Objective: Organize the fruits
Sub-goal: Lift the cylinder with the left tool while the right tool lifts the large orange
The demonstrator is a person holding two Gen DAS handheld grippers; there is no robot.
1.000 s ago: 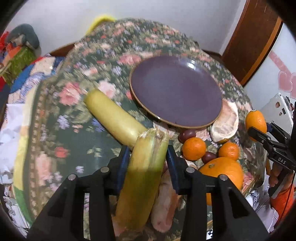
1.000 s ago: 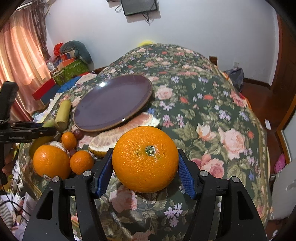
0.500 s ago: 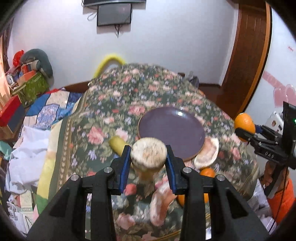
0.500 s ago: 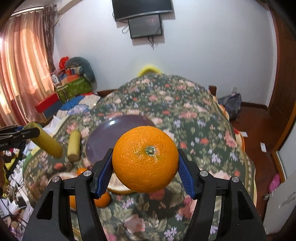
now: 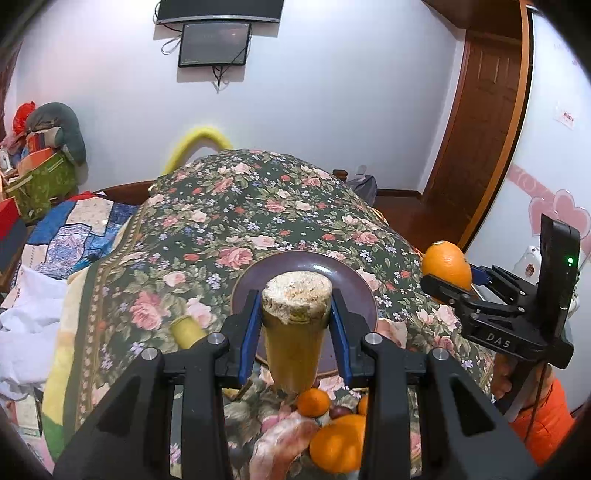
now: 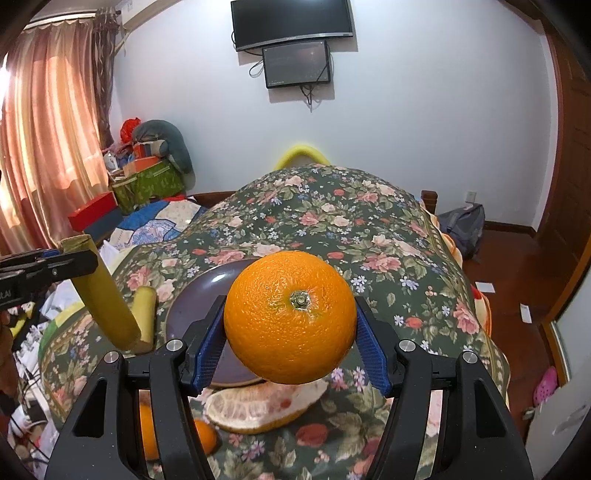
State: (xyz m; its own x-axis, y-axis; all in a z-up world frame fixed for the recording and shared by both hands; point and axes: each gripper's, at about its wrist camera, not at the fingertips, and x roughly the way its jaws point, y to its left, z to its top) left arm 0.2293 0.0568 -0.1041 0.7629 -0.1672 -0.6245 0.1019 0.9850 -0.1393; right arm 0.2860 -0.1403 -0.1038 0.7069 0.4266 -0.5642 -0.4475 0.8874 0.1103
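Left claw (image 5: 295, 321) clamped mid-frame on stiff, light stalk (image 5: 293, 332); right claw (image 6: 290, 343) clamped on firm, round, roll-prone orange (image 6: 290, 317): grip widest girth.

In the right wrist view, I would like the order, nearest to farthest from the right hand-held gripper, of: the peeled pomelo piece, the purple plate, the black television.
From the right hand-held gripper, which grips an orange:
1. Peeled pomelo piece, just below, on the floral cover.
2. Purple plate, behind the orange, slightly left.
3. Black television, on the far wall, top centre.

left tool (image 5: 295, 332): black, blue pads | right tool (image 6: 291, 347): same (silver screws)
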